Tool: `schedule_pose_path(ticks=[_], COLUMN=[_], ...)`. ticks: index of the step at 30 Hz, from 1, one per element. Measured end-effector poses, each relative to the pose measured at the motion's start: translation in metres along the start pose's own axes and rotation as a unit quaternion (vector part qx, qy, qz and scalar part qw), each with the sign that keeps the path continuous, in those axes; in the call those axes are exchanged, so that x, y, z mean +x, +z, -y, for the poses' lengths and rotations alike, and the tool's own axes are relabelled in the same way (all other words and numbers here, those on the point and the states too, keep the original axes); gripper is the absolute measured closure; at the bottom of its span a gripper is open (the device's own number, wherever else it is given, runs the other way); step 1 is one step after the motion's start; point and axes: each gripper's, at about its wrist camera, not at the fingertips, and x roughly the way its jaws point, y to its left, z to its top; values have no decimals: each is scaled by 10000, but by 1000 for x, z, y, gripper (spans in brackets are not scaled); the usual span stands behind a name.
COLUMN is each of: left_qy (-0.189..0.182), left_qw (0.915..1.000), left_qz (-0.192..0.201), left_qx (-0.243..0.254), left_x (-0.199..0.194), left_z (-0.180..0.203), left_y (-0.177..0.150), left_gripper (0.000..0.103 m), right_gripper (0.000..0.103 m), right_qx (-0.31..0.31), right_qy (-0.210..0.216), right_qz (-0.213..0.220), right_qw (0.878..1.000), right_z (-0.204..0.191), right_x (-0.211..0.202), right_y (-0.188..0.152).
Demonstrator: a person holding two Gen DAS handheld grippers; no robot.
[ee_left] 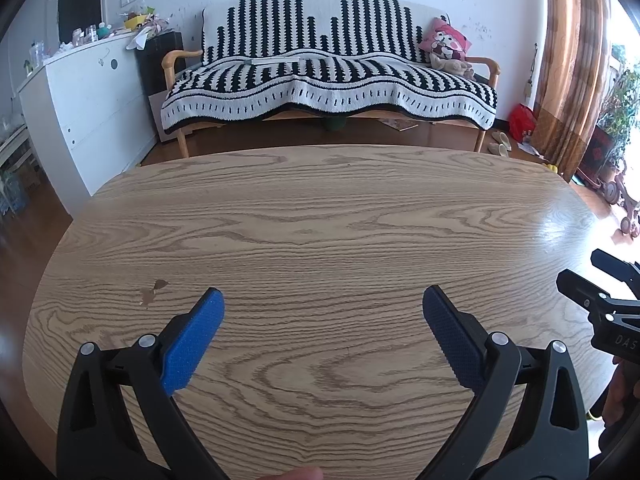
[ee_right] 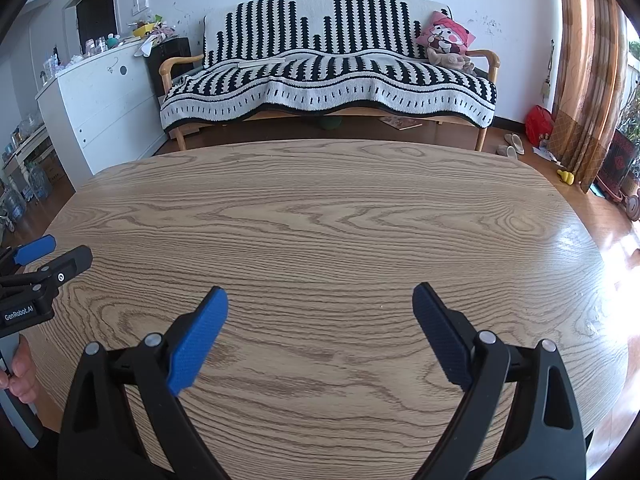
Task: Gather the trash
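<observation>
Hovering both over table (ee_left: 320,220): left tool (ee_left: 323,312) and right tool (ee_right: 320,308) gaping wide, gripping nothing. Seeing no trash on the bare wood in either view; location unknown. Judging handling impossible yet; likely light, crushable scraps, best pinched at an edge.

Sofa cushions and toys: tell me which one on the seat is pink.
The pink one is the square cartoon-print cushion propped against the backrest at the sofa's right end. The beige plush toy slumped just below it is tan, not pink.
</observation>
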Motion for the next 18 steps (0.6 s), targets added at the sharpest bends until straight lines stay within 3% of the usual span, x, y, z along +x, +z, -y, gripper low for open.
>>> schedule_pose_path(ticks=[18], left_qy=[5], left_qw=[10000], left_qz=[-11], left_qx=[-23], left_x=[0], left_z=[0], left_y=[1], left_gripper=[7], right_gripper=[13], right_qx=[-6], right_qy=[-19], right_qz=[10], right_qw=[10000], right_z=[8], right_x=[-4], right_y=[2])
